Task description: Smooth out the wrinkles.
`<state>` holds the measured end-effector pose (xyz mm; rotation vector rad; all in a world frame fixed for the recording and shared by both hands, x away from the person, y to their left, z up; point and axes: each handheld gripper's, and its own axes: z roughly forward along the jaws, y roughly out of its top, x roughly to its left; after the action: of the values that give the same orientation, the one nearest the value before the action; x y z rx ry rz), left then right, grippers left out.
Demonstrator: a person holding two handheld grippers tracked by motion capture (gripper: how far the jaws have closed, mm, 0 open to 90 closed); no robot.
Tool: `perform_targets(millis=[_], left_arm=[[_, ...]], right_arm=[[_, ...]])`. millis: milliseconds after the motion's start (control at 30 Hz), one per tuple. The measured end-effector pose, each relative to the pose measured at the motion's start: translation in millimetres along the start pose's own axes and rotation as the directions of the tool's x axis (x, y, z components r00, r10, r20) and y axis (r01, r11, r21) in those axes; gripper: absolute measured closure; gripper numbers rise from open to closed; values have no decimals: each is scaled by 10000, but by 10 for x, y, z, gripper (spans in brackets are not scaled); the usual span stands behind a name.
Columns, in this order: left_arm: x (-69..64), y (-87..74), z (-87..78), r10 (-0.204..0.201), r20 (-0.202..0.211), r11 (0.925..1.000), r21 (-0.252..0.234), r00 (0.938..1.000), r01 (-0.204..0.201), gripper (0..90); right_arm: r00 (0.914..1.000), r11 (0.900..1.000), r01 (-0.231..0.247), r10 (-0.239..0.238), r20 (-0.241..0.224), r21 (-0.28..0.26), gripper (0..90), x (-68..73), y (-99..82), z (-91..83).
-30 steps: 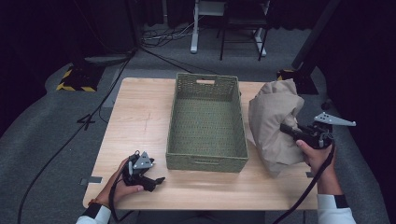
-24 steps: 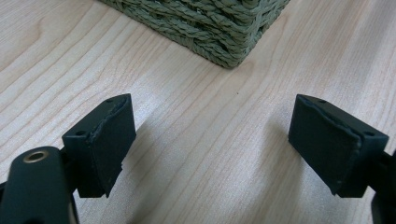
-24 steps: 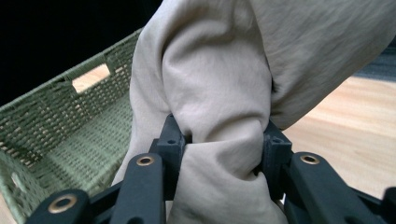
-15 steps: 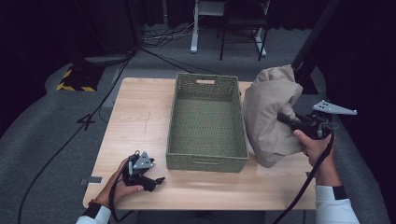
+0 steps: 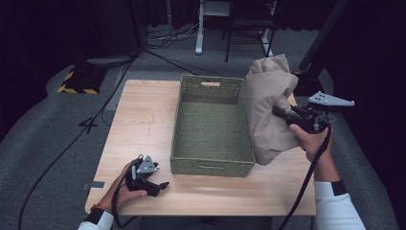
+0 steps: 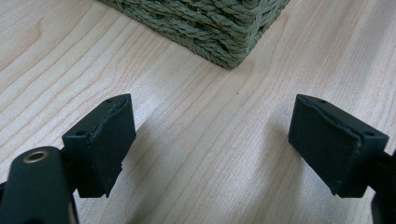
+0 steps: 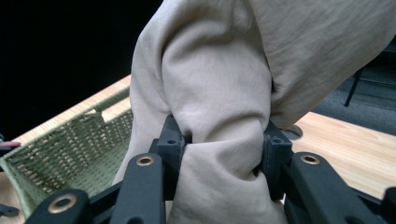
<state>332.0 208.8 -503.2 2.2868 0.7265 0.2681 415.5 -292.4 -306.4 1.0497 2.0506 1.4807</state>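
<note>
A beige pillow (image 5: 268, 110) hangs in the air over the right rim of the green woven basket (image 5: 191, 163), lifted off the table. My right gripper (image 5: 278, 113) is shut on a thick fold of the pillow (image 7: 219, 102), which bulges between the two black jaws. The basket (image 7: 60, 144) lies below and to the left in the right gripper view. My left gripper (image 5: 160, 186) rests low over the table's front left, open, its pads (image 6: 109, 140) wide apart over bare wood near the basket's corner (image 6: 224, 32).
The wooden table (image 5: 143, 124) has free room left of the basket. Beyond the far edge stand a chair and desk legs (image 5: 230, 24), with cables (image 5: 95, 120) on the grey floor and a yellow-black striped plate (image 5: 76, 84) at the left.
My right hand has raised the pillow and carried it left, from the table's right side to above the basket's right rim. The left gripper has stayed where it was.
</note>
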Motion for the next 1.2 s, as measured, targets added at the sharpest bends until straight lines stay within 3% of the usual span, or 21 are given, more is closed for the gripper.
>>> perform_targets(millis=[267, 567, 1200], left_arm=[[0, 0, 0, -4, 0, 10000, 1, 10000, 4, 152], [0, 0, 0, -6, 4, 10000, -1, 10000, 6, 152], [-2, -4, -2, -19, -19, 10000, -18, 10000, 19, 153]], right_arm=[[9992, 9994, 309, -312, -256, -125, 616, 192, 196, 131], [9965, 9977, 640, -626, -553, 233, 615, 385, 294, 467], [9915, 9786, 1107, -968, -869, 1736, 613, 628, 60, 1146]])
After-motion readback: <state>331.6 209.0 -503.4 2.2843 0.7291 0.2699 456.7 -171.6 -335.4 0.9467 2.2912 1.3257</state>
